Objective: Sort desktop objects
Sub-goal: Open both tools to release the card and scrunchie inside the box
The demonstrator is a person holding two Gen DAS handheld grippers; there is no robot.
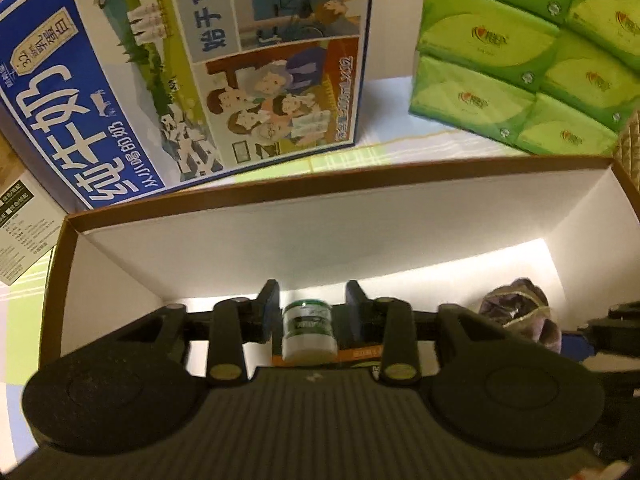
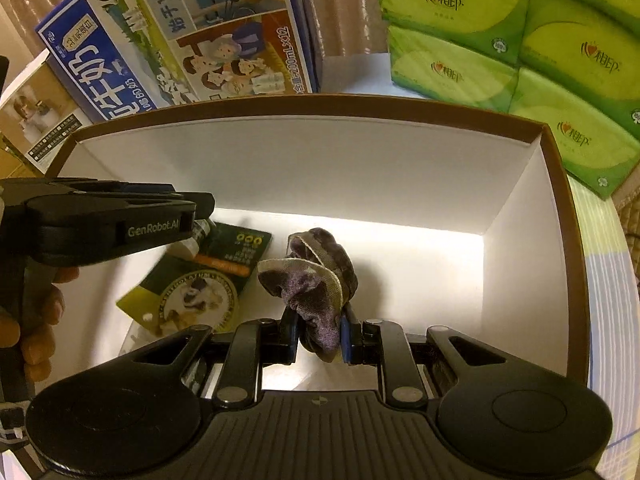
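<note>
Tongs of both hands reaching into box [image 2: 560,184], right tongs [image 2: 319,334] pinching scrunchie [image 2: 316,280], left tongs [image 1: 312,312] astride jar [image 1: 306,330]

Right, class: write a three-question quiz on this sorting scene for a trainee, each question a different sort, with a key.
1. True or false: the right gripper is shut on the purple scrunchie.
2. The small jar between the left gripper fingers has a lid of which colour? A red, B green, C blue.
3. Fill in: both grippers are working inside the white ____.

Key: 1 true; 2 B; 3 box.
</note>
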